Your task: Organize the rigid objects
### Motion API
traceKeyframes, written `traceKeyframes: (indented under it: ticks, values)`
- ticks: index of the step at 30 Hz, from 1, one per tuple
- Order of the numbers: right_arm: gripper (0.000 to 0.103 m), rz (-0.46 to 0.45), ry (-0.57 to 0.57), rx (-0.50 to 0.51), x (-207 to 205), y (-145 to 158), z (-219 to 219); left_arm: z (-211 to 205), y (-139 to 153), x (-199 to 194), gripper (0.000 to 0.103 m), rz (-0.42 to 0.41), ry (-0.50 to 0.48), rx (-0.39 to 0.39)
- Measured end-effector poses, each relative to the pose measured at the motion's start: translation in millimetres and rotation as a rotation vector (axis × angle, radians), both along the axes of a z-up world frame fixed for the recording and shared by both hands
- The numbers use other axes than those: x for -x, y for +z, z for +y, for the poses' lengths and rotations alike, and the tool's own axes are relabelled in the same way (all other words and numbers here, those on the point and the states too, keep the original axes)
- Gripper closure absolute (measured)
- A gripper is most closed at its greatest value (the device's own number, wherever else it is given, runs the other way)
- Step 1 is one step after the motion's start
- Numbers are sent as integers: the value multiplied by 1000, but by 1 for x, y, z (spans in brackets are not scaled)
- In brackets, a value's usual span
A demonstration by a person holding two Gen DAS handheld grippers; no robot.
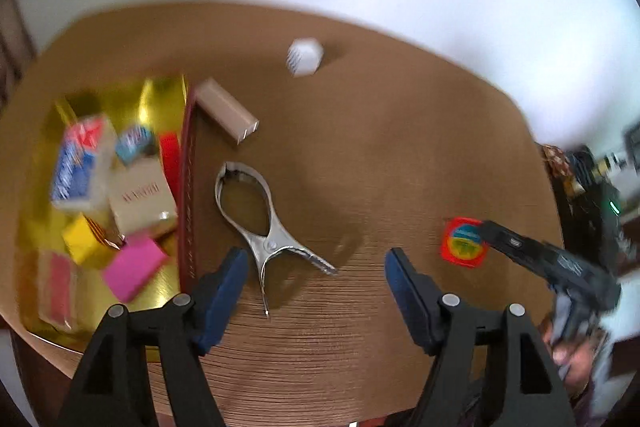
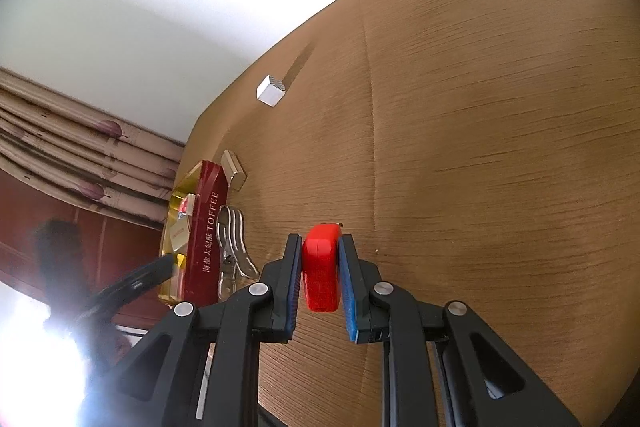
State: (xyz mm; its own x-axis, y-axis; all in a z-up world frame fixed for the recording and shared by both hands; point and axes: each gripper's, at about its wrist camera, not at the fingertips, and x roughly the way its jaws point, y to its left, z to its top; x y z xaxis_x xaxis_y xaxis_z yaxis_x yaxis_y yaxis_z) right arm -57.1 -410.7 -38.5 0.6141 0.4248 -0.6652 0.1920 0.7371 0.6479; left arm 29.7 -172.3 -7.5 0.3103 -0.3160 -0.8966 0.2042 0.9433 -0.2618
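Observation:
A red tape measure (image 2: 320,273) sits between the pads of my right gripper (image 2: 320,275), which is shut on it at the table surface; it also shows in the left wrist view (image 1: 464,241). My left gripper (image 1: 316,279) is open and empty above the table, just right of a metal clamp (image 1: 260,219). A gold tray (image 1: 160,99) with a dark red wall (image 1: 187,187) holds several small boxes at the left. A beige box (image 1: 226,113) and a white box (image 1: 305,57) lie on the table beyond.
The wooden table (image 1: 400,147) ends at a white wall behind. The tray, marked TOFFEE (image 2: 206,227), lies at the table's left edge by curtains (image 2: 80,155). The clamp (image 2: 234,243) lies beside it.

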Motion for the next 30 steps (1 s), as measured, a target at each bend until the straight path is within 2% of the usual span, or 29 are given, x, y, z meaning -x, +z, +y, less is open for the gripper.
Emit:
traceKeyframes:
  ticks: [2,7,12,14,15,17,18,22,27,30]
  values:
    - [85,-7,-2,-13,0,-1,-5,-3,-9,-8,30,42,9,11]
    - [85,-16,-1,-48,0,-5,-17,-13,-29,-30,30,95,48,-83]
    - [85,-21,6,-77,1,-10,-23,-7,-54,-48,30,145,104,-111]
    - [85,-20,7,-82,1,-11,-25,-9,-54,-48,30,90,108,-134]
    - [85,-20,10,-86,2,-11,-25,-9,-53,-48,32,79,110,-118]
    - [85,-20,6,-86,2,-11,-25,-12,-52,-44,59,52,98,-133]
    - [85,-21,5,-88,2,-11,-26,-12,-51,-42,71,55,84,-112]
    - [85,-20,-2,-88,3,-11,-28,-19,-49,-32,71,34,40,-112]
    - [85,-16,-15,-82,5,-8,-26,-18,-47,-28,71,33,25,-59]
    - [85,-18,-13,-75,6,-5,-24,-15,-27,-17,71,5,9,-22]
